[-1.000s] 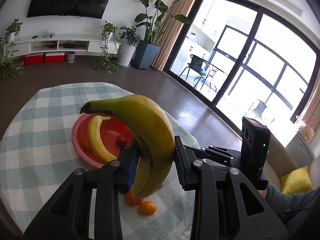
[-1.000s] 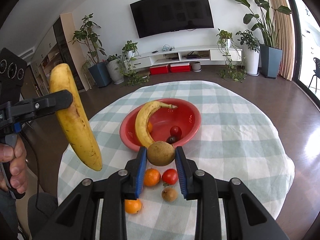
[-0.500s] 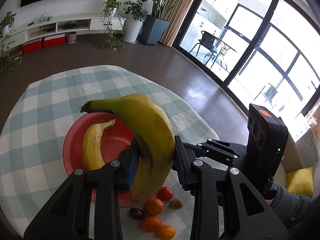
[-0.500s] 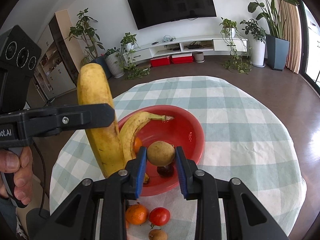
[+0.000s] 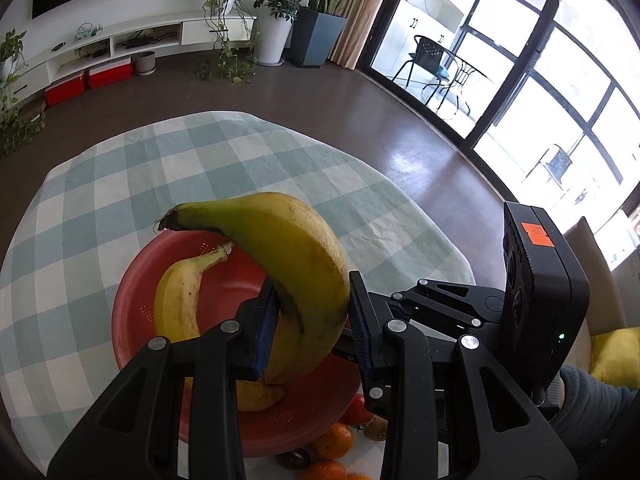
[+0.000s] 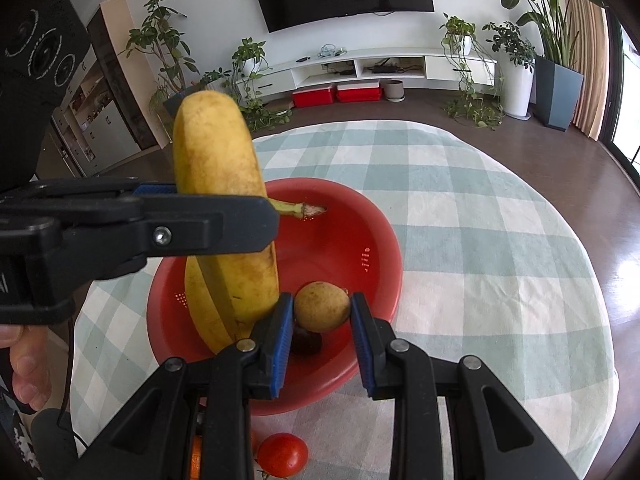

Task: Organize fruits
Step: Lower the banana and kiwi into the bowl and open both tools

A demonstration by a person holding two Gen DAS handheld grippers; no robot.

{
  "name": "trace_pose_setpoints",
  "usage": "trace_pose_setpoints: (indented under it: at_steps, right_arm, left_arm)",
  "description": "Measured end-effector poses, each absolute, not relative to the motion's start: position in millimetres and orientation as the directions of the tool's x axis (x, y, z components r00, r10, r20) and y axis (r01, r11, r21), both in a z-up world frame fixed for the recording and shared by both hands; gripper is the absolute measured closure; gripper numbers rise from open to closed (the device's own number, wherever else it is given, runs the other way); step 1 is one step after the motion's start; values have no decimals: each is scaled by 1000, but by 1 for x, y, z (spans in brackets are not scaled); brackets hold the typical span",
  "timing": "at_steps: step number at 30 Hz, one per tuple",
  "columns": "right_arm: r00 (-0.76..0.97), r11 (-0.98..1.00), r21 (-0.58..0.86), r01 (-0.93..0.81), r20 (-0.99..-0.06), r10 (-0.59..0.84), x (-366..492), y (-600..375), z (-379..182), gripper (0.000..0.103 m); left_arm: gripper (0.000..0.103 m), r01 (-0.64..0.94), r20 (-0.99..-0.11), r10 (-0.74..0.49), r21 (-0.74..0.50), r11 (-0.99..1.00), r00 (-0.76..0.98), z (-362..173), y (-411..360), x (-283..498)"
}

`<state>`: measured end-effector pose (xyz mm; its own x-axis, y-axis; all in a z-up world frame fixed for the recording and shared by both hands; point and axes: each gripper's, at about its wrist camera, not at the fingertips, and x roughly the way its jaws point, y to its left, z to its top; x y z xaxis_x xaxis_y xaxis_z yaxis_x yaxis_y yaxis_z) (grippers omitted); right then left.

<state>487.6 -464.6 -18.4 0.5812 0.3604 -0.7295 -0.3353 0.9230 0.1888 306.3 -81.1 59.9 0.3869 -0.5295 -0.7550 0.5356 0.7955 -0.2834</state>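
Observation:
My left gripper (image 5: 312, 316) is shut on a large yellow banana (image 5: 296, 272), held over the red bowl (image 5: 132, 344). A second banana (image 5: 176, 304) lies inside that bowl. In the right wrist view my right gripper (image 6: 322, 316) is shut on a small round brownish-yellow fruit (image 6: 321, 306), above the near side of the red bowl (image 6: 380, 256). The held banana (image 6: 224, 200) stands upright just left of it, clamped in the left gripper's black fingers (image 6: 208, 224). A dark plum (image 6: 306, 342) sits in the bowl under the round fruit.
Loose fruit lies on the checked tablecloth (image 6: 480, 240) in front of the bowl: a tomato (image 6: 282, 454), oranges (image 5: 334, 438) and a dark fruit (image 5: 294, 458). The round table's edge drops to dark floor all around. A person's hand (image 6: 24, 364) grips the left tool.
Both grippers have moved forward and down over the red bowl, each still holding its fruit. The bowl now looks bigger and closer, and the held banana stands right beside the round fruit.

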Motion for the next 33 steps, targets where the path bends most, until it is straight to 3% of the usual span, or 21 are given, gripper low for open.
trace_pose_setpoints:
  at_steps: [20, 25, 27, 29, 33]
  right_arm:
    - [554, 921, 144, -363, -761, 337, 495, -446, -24, 71]
    - [556, 922, 163, -352, -756, 346, 493, -448, -20, 56]
    - [557, 921, 170, -350, -753, 351, 490, -449, -18, 50]
    - [567, 923, 169, -346, -746, 349, 485, -450, -14, 48]
    - [591, 927, 189, -325, -724, 355, 470, -459, -4, 39]
  left_arm:
    - [71, 466, -756, -518, -320, 825, 399, 22, -59, 328]
    - [70, 463, -726, -530, -323, 825, 439, 31, -50, 312]
    - [56, 462, -701, -541, -329, 823, 464, 37, -44, 302]
    - [29, 462, -673, -548, -330, 823, 496, 43, -36, 289]
    - [15, 448, -640, -535, -314, 837, 551, 49, -20, 259]
